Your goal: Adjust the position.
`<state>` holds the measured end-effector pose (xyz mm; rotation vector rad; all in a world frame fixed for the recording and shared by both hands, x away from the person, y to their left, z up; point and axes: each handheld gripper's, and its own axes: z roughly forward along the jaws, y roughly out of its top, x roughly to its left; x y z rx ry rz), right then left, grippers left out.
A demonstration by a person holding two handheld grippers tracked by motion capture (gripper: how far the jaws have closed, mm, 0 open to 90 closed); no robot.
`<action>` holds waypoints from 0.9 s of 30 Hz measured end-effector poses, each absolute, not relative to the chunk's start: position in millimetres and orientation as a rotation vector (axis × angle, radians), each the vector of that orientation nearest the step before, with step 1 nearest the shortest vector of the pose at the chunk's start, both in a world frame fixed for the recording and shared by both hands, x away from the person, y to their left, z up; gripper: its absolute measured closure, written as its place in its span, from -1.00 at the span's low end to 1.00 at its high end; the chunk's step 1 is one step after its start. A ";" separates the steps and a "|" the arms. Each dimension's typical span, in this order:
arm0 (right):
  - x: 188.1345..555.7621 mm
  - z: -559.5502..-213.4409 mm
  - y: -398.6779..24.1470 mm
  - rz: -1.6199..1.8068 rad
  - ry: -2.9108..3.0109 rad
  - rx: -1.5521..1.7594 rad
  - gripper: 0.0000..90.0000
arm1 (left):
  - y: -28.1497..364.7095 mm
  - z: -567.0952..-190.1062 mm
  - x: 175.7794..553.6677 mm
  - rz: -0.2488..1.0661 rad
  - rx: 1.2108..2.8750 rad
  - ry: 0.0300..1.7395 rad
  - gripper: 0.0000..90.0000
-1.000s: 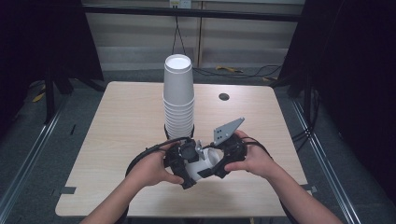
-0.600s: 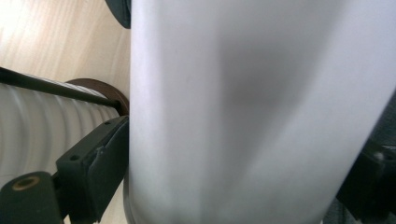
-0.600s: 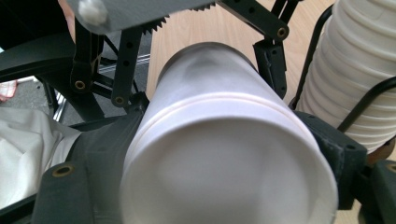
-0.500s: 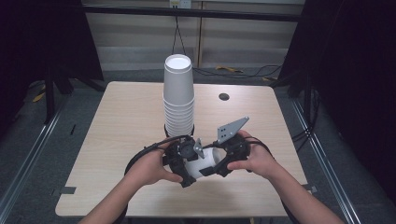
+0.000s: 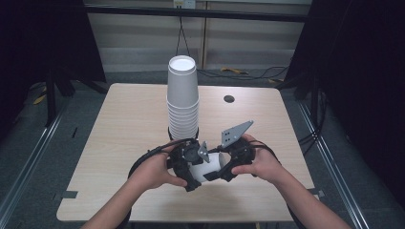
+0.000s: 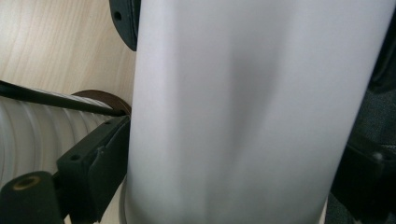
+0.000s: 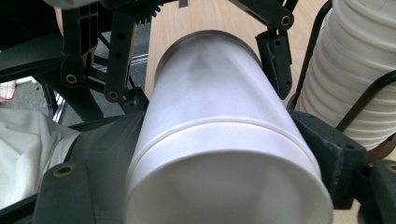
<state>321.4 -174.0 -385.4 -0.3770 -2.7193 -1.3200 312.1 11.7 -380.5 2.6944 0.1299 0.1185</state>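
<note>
A white paper cup (image 5: 210, 165) lies on its side just above the table, between both grippers. My left gripper (image 5: 198, 167) grips its far, narrow end; its jaws have just been closing a little, with the cup between them. In the left gripper view the cup (image 6: 243, 112) fills the gap between the jaws of this gripper (image 6: 229, 186). My right gripper (image 5: 223, 167) is shut on the cup's wide end. In the right gripper view a second rim line rings the cup (image 7: 219, 140) between my right gripper's (image 7: 210, 186) jaws, and the left gripper (image 7: 205, 70) clamps farther along.
A tall stack of white cups (image 5: 183, 95) stands just behind the hands on a dark round base. The wooden table (image 5: 119, 133) has a small dark hole (image 5: 229, 98) at the back right. Black cables (image 5: 143, 160) loop beside the left hand.
</note>
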 end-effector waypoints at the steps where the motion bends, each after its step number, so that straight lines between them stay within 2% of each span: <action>1: 321.4 -385.4 -174.4 -1.319 -2.718 -0.384 -0.52 | 12.2 -380.3 312.4 0.122 2.688 0.127 -0.79; 16: 322.3 -392.3 -175.5 -1.294 -2.732 -0.406 -0.52 | 13.0 -373.6 310.8 0.135 2.655 0.126 -0.74; 18: 322.2 -393.5 -177.3 -1.279 -2.781 -0.407 -0.52 | 16.3 -368.9 311.5 0.136 2.624 0.148 -0.67; 27: 322.7 -397.6 -190.1 -1.256 -2.781 -0.424 -0.52 | 31.3 -363.2 314.7 0.138 2.600 0.178 -0.66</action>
